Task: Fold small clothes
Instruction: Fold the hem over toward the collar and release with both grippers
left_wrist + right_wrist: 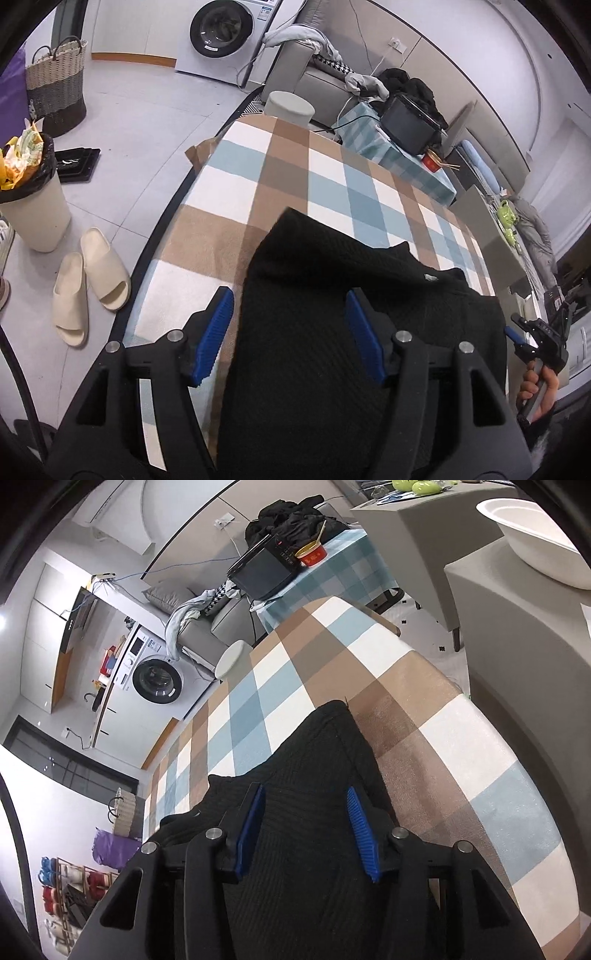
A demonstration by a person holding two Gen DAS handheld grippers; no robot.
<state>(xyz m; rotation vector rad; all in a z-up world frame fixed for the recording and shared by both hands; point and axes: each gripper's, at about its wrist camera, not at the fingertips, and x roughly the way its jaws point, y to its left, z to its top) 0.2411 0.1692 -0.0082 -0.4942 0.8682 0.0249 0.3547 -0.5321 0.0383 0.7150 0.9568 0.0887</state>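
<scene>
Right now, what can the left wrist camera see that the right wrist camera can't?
Only the left wrist view shows the pair of cream slippers, the overflowing cream trash bin and the hand holding the right gripper. Only the right wrist view shows the white basin and a shoe rack. Both show the black knit garment on the plaid blanket, the white washing machine, and open fingers.

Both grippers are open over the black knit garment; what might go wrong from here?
The left gripper straddles the black knit garment's edge, so closing may pinch the checkered table cover too. The right gripper is open mid-fabric and may grab a bunched layer, skewing the fold.
</scene>
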